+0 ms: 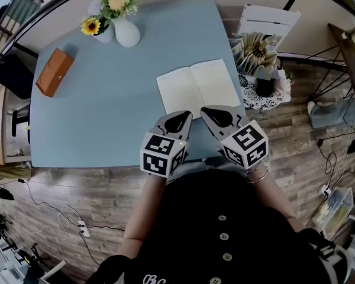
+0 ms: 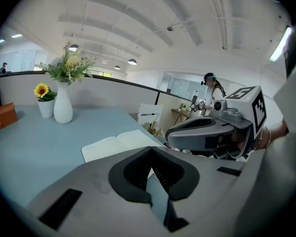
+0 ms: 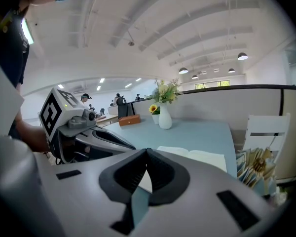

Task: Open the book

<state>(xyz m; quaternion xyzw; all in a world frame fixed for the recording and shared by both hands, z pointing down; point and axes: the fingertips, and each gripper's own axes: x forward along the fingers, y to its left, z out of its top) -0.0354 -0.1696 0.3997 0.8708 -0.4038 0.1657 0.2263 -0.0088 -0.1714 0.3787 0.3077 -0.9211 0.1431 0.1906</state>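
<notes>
Nearest the head camera sit the two marker cubes, with the left gripper and right gripper side by side over the near edge of the desk, tips close by the near edge of the book. It lies flat and already open, blank pages up, toward the desk's right side, well apart from the vase and the orange case.

Left gripper view: jaws closed tip to tip, nothing between them, the book ahead.

Right gripper view: jaws likewise closed and empty.

I judge the book light, its leaves thin, limp and easily creased. Any further turning calls for a gentle pinch at a page's free outer edge, the other gripper steadying the opposite leaf against sliding.
</notes>
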